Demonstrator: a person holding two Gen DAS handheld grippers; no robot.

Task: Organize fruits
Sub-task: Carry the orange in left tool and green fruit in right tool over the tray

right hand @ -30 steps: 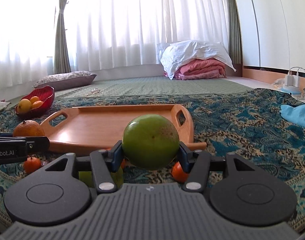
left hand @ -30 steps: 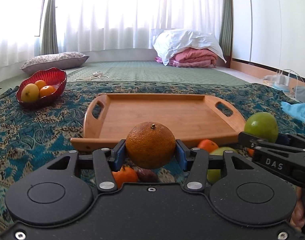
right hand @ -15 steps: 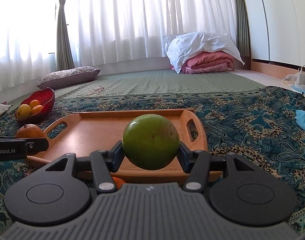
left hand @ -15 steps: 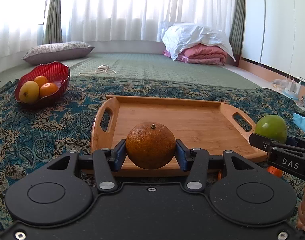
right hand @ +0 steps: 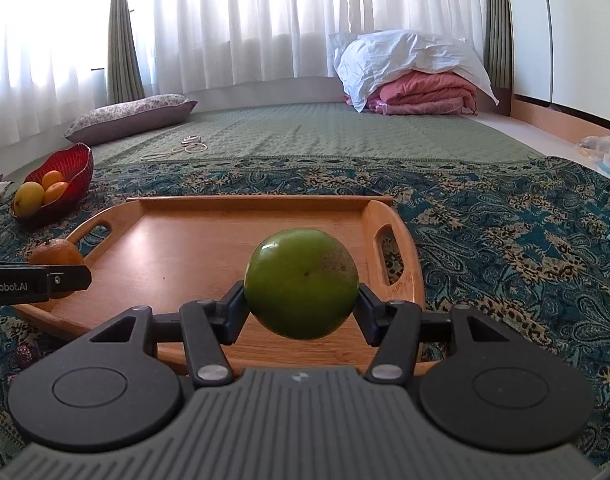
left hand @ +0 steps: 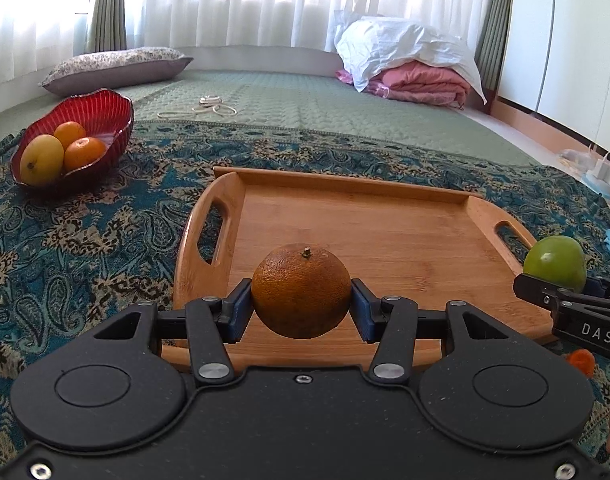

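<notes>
My left gripper (left hand: 301, 308) is shut on a large orange (left hand: 301, 286) and holds it above the near left part of the wooden tray (left hand: 385, 220). My right gripper (right hand: 301, 308) is shut on a green apple (right hand: 301, 280) above the near right part of the same tray (right hand: 225, 236). The apple also shows in the left wrist view (left hand: 555, 262), and the orange in the right wrist view (right hand: 55, 252). The tray's floor is bare.
A red bowl (left hand: 101, 112) with a mango and two oranges stands at the far left on the patterned cloth (left hand: 85, 240). A small orange fruit (left hand: 581, 360) lies beside the tray's near right corner. A pillow, cords and folded bedding lie beyond.
Both grippers rose and moved forward with their fruit, from in front of the tray's near edge to over the tray. The loose fruits on the cloth dropped out of sight below.
</notes>
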